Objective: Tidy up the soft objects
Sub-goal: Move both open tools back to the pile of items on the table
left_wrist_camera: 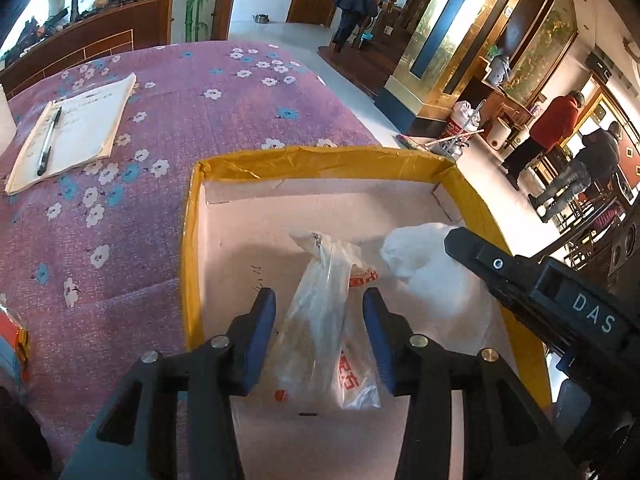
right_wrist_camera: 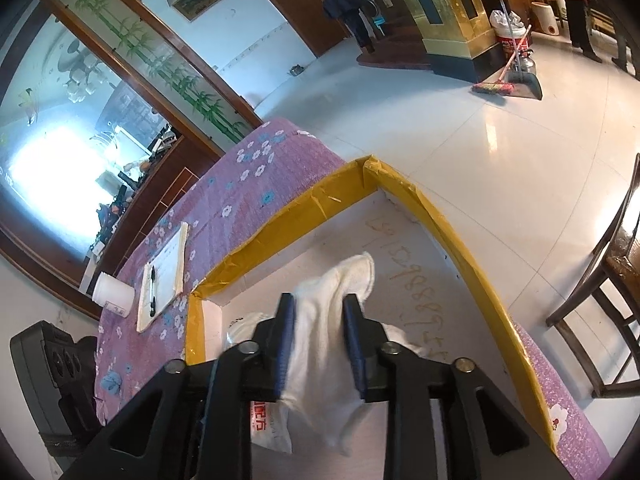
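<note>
The clear plastic bag (left_wrist_camera: 324, 320) and white cloth (right_wrist_camera: 328, 344) lie in the yellow-rimmed box (left_wrist_camera: 192, 248) — both look limp and light, best pinched mid-bunch — each between parted, non-pressing jaws of the left gripper (left_wrist_camera: 320, 308) and right gripper (right_wrist_camera: 318, 344).

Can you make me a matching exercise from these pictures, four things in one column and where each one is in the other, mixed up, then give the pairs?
Things:
1. clear plastic bag
2. white cloth
3. pen
4. white bottle

Places:
A. lying on the notepad
B. in the box, between the fingers of the right gripper
C. on its side on the purple tablecloth, beside the notepad
D. in the box, between the fingers of the left gripper

Pairs: 1-D, 2-B, 3-A, 4-C
</note>
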A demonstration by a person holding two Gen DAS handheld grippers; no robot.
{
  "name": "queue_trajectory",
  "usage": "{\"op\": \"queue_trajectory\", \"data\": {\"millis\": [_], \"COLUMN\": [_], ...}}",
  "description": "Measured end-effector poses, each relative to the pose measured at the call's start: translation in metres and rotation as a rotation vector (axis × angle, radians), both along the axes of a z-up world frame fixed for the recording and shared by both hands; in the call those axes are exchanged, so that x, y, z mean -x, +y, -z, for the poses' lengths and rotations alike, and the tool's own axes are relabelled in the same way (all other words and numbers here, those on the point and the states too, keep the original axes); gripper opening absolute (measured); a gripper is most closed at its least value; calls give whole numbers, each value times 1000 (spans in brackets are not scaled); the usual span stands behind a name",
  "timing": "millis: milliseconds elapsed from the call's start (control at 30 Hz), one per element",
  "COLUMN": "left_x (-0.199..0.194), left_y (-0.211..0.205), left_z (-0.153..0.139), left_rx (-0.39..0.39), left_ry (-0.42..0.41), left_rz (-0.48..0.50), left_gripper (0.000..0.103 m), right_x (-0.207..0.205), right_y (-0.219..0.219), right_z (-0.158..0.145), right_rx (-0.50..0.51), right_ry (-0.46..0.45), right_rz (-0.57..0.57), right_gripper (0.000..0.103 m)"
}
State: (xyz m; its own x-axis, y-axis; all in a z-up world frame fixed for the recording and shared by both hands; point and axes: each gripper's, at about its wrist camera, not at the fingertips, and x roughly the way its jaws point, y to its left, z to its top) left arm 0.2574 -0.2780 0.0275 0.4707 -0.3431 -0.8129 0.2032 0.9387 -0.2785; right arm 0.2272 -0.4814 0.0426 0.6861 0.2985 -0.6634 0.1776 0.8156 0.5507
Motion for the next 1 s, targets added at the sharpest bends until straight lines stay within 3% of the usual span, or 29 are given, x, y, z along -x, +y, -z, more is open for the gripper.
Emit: {"op": "queue_trajectory", "data": {"millis": [200, 333, 467, 533, 667, 833, 1000], "left_x": [18, 43, 94, 117, 177, 232, 288], "left_y": [11, 30, 63, 78, 121, 169, 223], "left_z": [-27, -57, -97, -115, -140, -128, -77], "left_rx": [11, 50, 96, 95, 73, 29, -25], "left_ry": [-34, -83, -155, -199, -312, -348, -368], "left_rz": [-20, -37, -50, -61, -71, -76, -150], "left_gripper": [44, 44, 50, 58, 62, 64, 65], "right_x": [7, 23, 55, 74, 114, 160, 201], "right_y": [-3, -3, 7, 21, 60, 106, 151], "right_z": [-11, -37, -69, -85, -105, -93, -53], "right_rx": [-17, 27, 115, 112, 94, 81, 100], "right_ry": [-45, -168, -340, -386, -439, -420, -344], "right_rz": [10, 51, 105, 81, -72, -249, -418], "right_gripper": [43, 47, 72, 74, 76, 78, 78]}}
